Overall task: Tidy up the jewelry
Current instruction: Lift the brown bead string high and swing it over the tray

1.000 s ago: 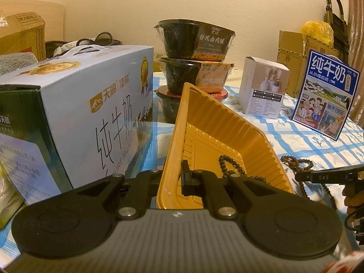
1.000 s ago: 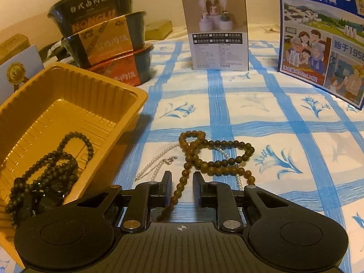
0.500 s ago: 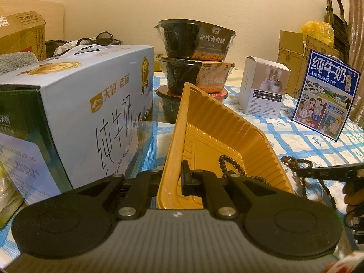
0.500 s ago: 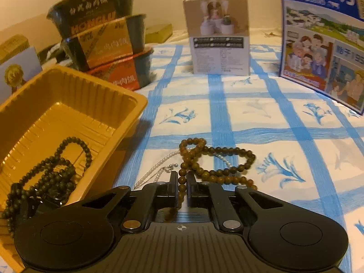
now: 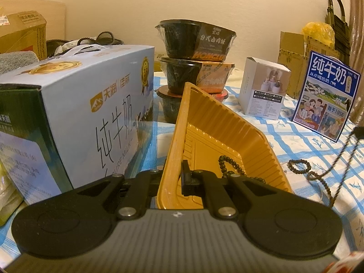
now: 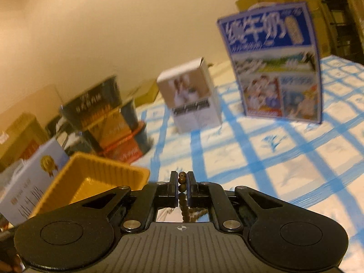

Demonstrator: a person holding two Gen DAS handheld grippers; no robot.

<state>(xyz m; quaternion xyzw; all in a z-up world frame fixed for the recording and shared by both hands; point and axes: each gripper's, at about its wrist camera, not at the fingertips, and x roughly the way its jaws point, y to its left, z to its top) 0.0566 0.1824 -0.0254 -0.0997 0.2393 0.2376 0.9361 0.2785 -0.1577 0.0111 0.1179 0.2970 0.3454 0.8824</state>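
My left gripper (image 5: 174, 175) is shut on the near rim of a yellow plastic tray (image 5: 218, 132) and holds it tilted. A dark bead strand (image 5: 229, 166) lies inside the tray. My right gripper (image 6: 182, 178) is shut on a brown bead necklace (image 6: 182, 187), lifted above the table. In the left wrist view that necklace (image 5: 327, 166) hangs from the right edge, its lower loops still on the cloth. The tray's corner (image 6: 97, 170) shows at lower left in the right wrist view.
A large milk carton box (image 5: 75, 113) stands left of the tray. Stacked black food bowls (image 5: 195, 54) stand behind it. A small white box (image 5: 264, 88) and a blue milk box (image 5: 325, 95) stand on the blue-checked cloth (image 5: 295, 141) to the right.
My right gripper closed on the brown necklace and rose, tilting upward; the necklace now hangs from it. My left gripper and the tray stayed put.
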